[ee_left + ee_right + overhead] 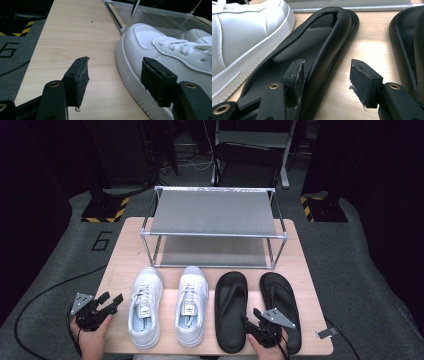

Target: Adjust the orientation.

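Observation:
Two white sneakers point(145, 305) point(191, 305) and two black sandals point(231, 310) point(280, 295) stand in a row at the front of the wooden table point(125, 265). My left gripper point(111, 300) is open just left of the left sneaker point(150, 50). Bare table lies between its jaws point(113, 72), and its right jaw is beside the sneaker's sole. My right gripper point(250, 316) is open at the heel end of the left sandal point(312, 42). Its jaws point(325, 72) straddle that sandal's right rim without pressing on it, one over the footbed and one over the table.
A metal two-shelf rack point(212, 234) with grey shelves stands behind the shoes, nothing on it. The right sandal point(404, 37) lies close on the right gripper's right. A sneaker point(244, 32) borders the left sandal. Cables trail off the table's front corners.

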Tool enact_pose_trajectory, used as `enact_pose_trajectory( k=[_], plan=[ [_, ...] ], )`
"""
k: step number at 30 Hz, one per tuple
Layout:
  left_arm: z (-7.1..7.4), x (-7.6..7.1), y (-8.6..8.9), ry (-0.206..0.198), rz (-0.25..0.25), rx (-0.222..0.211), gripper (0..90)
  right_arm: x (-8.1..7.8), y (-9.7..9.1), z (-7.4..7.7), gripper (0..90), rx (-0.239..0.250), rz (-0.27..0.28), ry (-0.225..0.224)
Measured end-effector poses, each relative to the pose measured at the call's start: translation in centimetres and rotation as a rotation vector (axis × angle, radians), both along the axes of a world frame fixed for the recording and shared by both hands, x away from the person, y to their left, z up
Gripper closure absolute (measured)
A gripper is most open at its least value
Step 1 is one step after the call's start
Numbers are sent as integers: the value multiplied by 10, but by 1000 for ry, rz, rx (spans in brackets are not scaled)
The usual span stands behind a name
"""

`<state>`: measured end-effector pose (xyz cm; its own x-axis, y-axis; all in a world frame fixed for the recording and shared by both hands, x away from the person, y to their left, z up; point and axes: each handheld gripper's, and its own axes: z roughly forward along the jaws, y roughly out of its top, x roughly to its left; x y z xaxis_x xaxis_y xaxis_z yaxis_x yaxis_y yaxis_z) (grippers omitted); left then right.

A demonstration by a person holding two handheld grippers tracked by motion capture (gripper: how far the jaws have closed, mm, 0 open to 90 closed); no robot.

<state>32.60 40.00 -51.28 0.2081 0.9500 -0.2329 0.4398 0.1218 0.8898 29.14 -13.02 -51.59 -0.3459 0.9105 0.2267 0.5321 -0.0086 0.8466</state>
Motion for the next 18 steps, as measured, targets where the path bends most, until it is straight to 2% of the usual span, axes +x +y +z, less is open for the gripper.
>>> enact_pose_trajectory(
  k=[1, 6, 8, 9, 10, 11, 14, 18],
  plan=[
    [0, 1, 0, 8, -5, -6, 389, 0, -1, 0, 455, -3, 6, -2],
    [1, 0, -2, -13, -5, 5, 389, 0, 2, 1, 474, -25, 16, -32],
    [1, -1, -2, -2, -15, 12, 389, 0, 4, -1, 503, -43, 20, -21],
    [2, -1, -2, -12, -11, 11, 389, 1, 5, -1, 517, -37, 39, 2],
    [2, -1, -2, -12, -11, 11, 389, 1, 5, -1, 517, -37, 39, 2],
    [2, -2, -1, -20, -11, 8, 389, 1, 7, -2, 517, -31, 47, 21],
    [1, -3, -2, -11, -14, 7, 389, 1, 9, -2, 509, -33, 45, 12],
    [0, -2, -4, -10, -20, 10, 389, 0, 10, -3, 522, -45, 34, 31]
  ],
)
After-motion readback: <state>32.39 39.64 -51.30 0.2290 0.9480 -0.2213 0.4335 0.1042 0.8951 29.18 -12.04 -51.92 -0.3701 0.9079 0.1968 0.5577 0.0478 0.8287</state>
